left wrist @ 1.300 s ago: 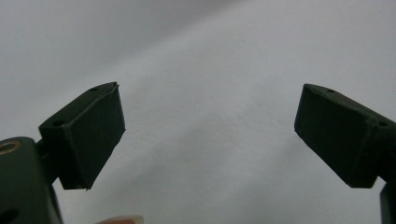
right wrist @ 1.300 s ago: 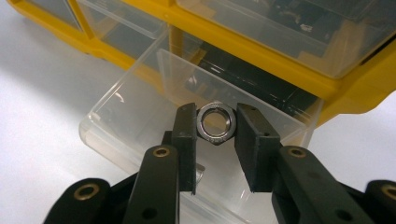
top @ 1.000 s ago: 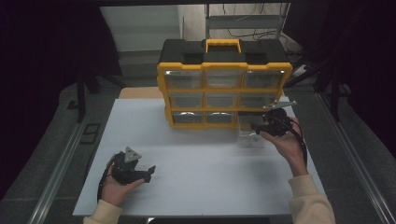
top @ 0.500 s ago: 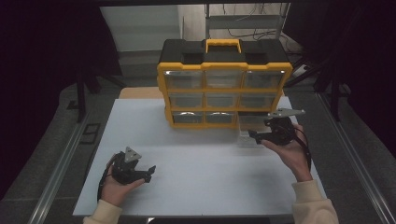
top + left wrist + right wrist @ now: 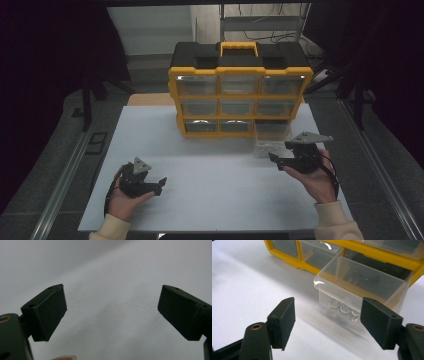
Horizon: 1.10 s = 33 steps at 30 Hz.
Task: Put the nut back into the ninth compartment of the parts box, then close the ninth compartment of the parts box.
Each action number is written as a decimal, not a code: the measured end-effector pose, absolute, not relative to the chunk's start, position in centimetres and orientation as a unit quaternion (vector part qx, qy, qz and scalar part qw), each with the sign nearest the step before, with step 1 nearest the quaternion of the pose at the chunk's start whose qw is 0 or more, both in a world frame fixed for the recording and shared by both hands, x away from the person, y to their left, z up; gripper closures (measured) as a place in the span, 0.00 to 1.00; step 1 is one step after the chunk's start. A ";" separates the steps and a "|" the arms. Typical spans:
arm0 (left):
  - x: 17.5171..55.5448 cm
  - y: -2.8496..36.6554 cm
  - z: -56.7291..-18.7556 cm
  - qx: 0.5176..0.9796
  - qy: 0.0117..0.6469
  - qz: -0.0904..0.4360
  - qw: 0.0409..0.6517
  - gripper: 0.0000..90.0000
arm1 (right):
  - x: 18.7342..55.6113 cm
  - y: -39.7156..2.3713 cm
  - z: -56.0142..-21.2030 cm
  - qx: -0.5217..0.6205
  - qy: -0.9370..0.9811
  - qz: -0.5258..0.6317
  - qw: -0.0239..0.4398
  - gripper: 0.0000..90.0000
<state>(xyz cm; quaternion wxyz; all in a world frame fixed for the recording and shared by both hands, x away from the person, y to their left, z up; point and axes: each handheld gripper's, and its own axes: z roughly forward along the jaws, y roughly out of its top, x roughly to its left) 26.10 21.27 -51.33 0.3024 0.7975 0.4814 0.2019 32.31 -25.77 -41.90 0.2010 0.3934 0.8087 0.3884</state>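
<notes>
A yellow and black drawer cabinet stands at the back of the white table. Its bottom-right clear plastic drawer is pulled out onto the table. In the right gripper view that drawer lies just ahead of my right gripper, with small pale pieces at its front. The right gripper sits a little nearer than the drawer, apart from it. Its jaws have just been closing slightly but stay open with nothing between them. My left gripper rests open at the near left, and between its jaws is bare table.
The cabinet's other clear drawers are pushed in. A dark slot gapes behind the pulled drawer. Metal rails run along both sides of the table, and dark floor lies beyond them.
My right gripper has drawn back from the cabinet toward the near right edge, leaving the clear drawer pulled out. The left gripper has stayed where it was.
</notes>
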 end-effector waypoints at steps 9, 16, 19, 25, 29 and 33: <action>26.1 21.2 -51.4 0.798 0.482 0.202 0.301 0.10 | 31.4 -26.1 -42.5 0.395 0.814 0.380 0.193 0.41; 26.1 21.2 -51.3 0.798 0.482 0.202 0.302 0.10 | 31.2 -26.0 -43.3 0.401 0.822 0.354 0.193 0.75; 26.0 21.2 -51.3 0.798 0.481 0.203 0.302 0.10 | 31.5 -26.0 -43.8 0.401 0.829 0.342 0.183 0.92; 26.0 21.2 -51.3 0.798 0.481 0.203 0.302 0.10 | 32.6 -25.5 -45.6 0.399 0.841 0.321 0.174 1.00; 26.1 21.3 -51.3 0.797 0.482 0.203 0.303 0.10 | 33.3 -24.9 -46.2 0.398 0.845 0.314 0.172 1.00; 26.1 21.3 -51.3 0.796 0.483 0.200 0.304 0.10 | 33.9 -24.4 -46.4 0.397 0.844 0.315 0.177 1.00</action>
